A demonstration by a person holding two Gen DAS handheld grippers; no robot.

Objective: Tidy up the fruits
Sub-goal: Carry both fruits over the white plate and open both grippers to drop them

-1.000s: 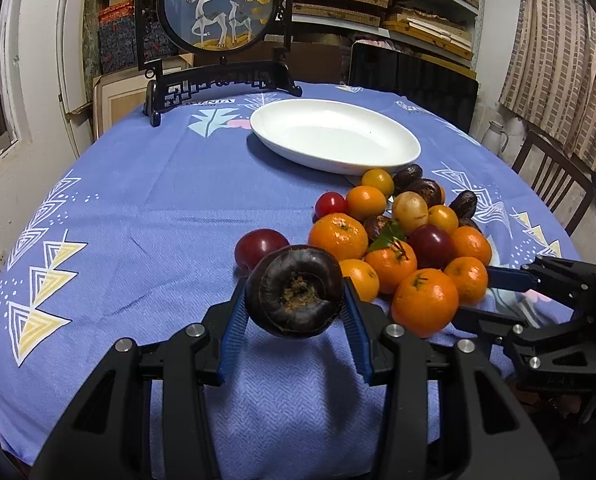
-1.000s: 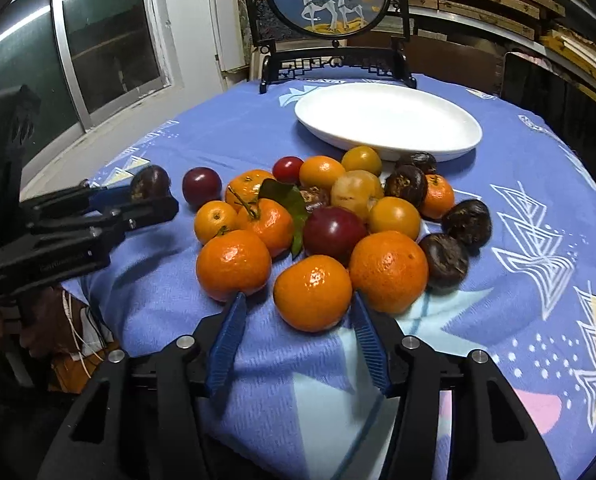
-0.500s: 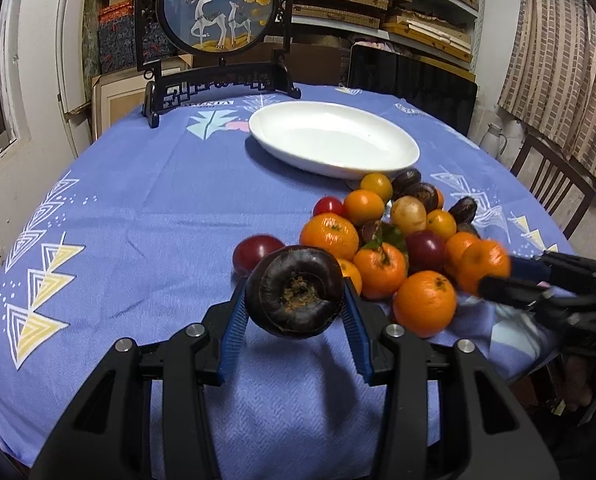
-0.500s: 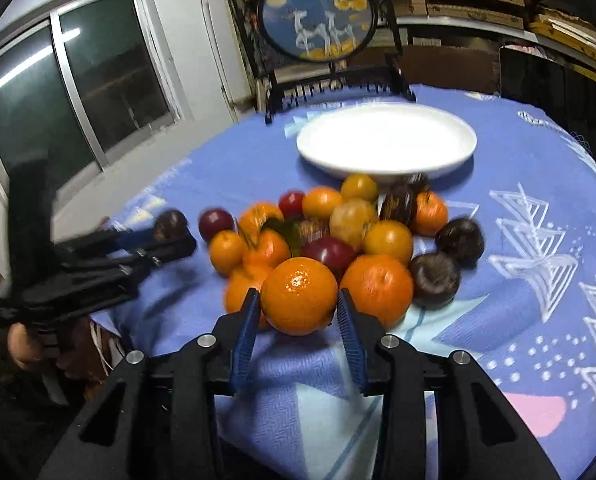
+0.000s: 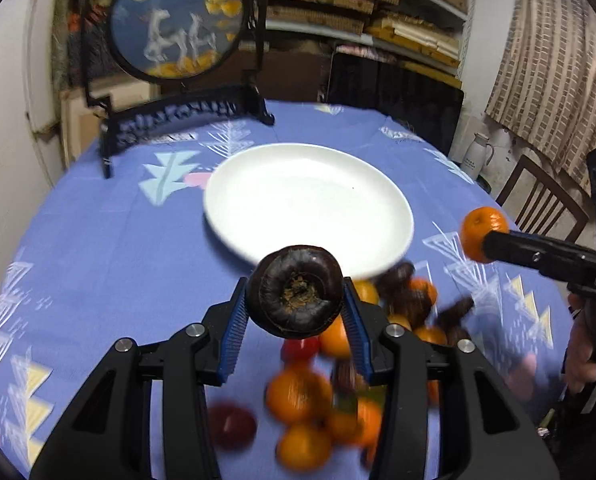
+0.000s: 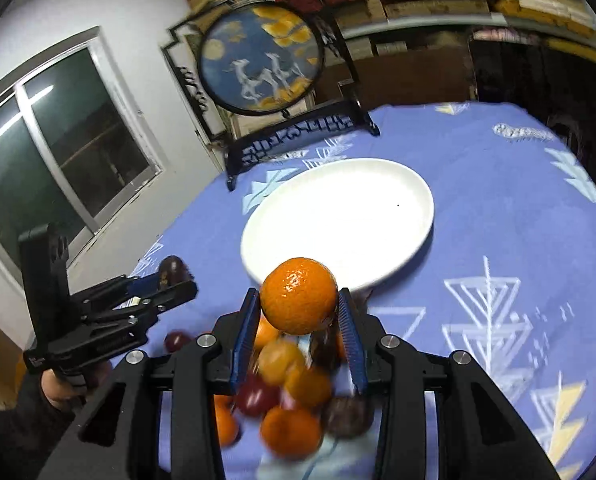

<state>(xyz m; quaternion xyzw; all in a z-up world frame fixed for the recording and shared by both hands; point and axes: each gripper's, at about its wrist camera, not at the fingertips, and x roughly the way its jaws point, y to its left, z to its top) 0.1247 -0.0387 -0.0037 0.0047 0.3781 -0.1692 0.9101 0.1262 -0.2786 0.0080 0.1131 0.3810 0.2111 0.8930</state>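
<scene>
My left gripper (image 5: 295,312) is shut on a dark purple mangosteen (image 5: 294,291) and holds it in the air, near the front rim of the empty white plate (image 5: 310,196). My right gripper (image 6: 300,320) is shut on an orange tangerine (image 6: 300,295), also lifted before the plate (image 6: 338,216). The fruit pile (image 5: 338,392) of tangerines, plums and dark fruits lies blurred below both grippers. In the left wrist view the right gripper holds the tangerine (image 5: 482,236) at the right. In the right wrist view the left gripper holds the mangosteen (image 6: 172,271) at the left.
A round painted screen on a black stand (image 5: 177,40) stands at the table's far edge behind the plate. A wooden chair (image 5: 538,204) and a white jug (image 5: 478,156) are off the table's right side. Shelves line the back wall; a window (image 6: 49,152) is at the left.
Both grippers have risen and moved forward toward the plate with their fruits. The right gripper closed on the tangerine and lifted it off the pile. The pile now lies beneath them.
</scene>
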